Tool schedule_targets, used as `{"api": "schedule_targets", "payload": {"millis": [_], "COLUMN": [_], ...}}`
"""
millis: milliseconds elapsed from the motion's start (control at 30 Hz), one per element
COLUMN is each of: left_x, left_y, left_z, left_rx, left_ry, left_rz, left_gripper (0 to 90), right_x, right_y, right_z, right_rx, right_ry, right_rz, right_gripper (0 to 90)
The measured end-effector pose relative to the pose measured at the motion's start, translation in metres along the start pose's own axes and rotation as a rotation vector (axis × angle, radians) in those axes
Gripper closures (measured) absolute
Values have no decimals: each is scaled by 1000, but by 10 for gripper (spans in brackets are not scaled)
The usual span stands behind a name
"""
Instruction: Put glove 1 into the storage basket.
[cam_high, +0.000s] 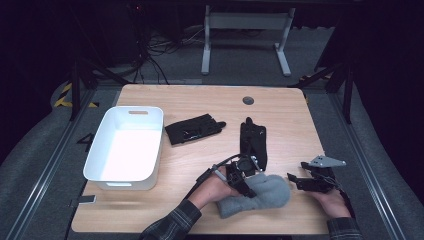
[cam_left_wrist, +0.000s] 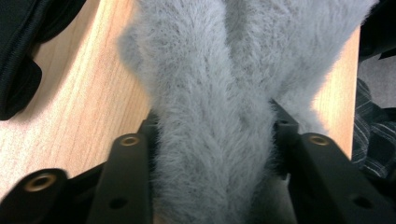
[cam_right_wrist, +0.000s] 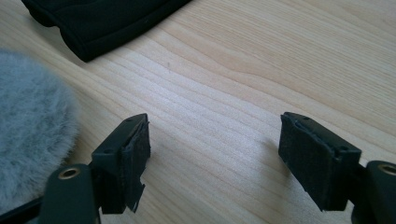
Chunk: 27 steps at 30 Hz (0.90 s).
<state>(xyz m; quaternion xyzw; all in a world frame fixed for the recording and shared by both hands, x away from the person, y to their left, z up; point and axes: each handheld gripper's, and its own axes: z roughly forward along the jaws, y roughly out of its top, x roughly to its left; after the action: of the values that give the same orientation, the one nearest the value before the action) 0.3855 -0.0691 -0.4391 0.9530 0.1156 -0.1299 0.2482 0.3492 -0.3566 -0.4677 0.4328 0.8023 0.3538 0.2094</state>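
left gripper (cam_left_wrist: 212, 135): jaws pinching the fluffy grey fleece mitten (cam_high: 260, 194) | right gripper (cam_right_wrist: 215, 158): jaws spread, empty, just beside mitten | mitten: near front edge of light wooden table (cam_high: 200, 102) | flat black fabric glove (cam_high: 253, 140) just behind

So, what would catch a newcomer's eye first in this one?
The fluffy grey mitten at the table's near edge, bunched between the left gripper jaws. Next, the white bin on the left, and two black gloves mid-table. The right gripper is open over bare wood.
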Motion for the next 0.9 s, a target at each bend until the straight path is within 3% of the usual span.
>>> {"api": "schedule_targets", "payload": {"millis": [233,533,900], "left_x": [-3,-5,-5], "left_y": [-1,-4,-16], "left_z": [-7,-20,-54], "left_rx": [-19,-68,-148], "left_ry": [11,-10,9], "left_rz": [4,-15,-38], "left_gripper": [664,675,676], "right_x": [0,0,0], "right_y": [0,0,0], "right_z": [0,0,0], "right_rx": [1,1,1], "right_ry": [-2,-1,1], "right_rz": [0,0,0], "right_gripper": [254,253,252]}}
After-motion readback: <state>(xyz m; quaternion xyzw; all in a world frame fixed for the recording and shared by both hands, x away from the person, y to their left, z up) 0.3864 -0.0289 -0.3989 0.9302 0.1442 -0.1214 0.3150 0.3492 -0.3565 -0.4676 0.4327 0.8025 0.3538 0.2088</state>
